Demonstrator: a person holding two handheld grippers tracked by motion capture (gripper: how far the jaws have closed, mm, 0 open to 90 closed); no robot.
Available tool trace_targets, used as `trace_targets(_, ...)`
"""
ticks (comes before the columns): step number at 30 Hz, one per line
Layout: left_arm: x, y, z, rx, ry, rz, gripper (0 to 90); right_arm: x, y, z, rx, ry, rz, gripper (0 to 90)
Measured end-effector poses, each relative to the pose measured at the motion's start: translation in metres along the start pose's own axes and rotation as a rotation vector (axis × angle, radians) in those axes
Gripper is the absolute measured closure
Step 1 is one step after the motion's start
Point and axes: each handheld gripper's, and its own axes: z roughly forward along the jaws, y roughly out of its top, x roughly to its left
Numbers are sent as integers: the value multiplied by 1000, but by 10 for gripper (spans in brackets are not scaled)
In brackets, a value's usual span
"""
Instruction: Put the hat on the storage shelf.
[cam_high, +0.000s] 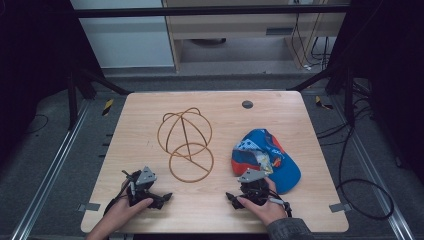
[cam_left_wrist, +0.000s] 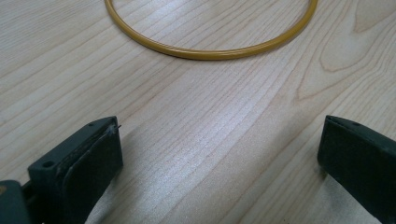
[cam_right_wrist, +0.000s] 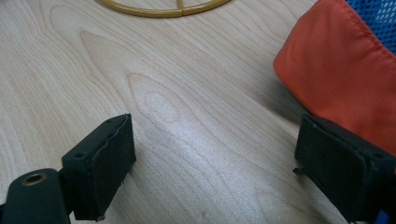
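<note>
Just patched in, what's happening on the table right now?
Nothing is being held. A person rests the left gripper and right gripper on the wooden table at its near edge, jaws open and empty. A gold wire cap stand lies mid-table. A blue and orange cap sits just beyond the right gripper, its orange fabric close to one jaw.

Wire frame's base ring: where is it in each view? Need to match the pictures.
High view: the base ring lies flat at table centre, left of the cap, ahead of both claws.
Left gripper view: its near arc curves across the top, beyond the open jaws.
Right gripper view: a short arc sits at the top edge, left of the cap's orange brim.
Shared landmark: the ring's yellow rim on the pale wood.
</note>
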Motion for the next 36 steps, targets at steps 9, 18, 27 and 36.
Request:
trace_targets(9, 0, 0, 0, 0, 0, 0, 0, 1, 7, -10, 25, 7, -6, 120)
trace_targets(18, 0, 0, 0, 0, 0, 0, 0, -24, 29, -53, 44, -32, -31, 140)
trace_targets(27, 0, 0, 0, 0, 0, 0, 0, -67, 54, -90, 130, -88, -17, 164)
trace_targets(36, 0, 0, 0, 0, 0, 1, 0, -110, 84, -102, 208, -98, 25, 239)
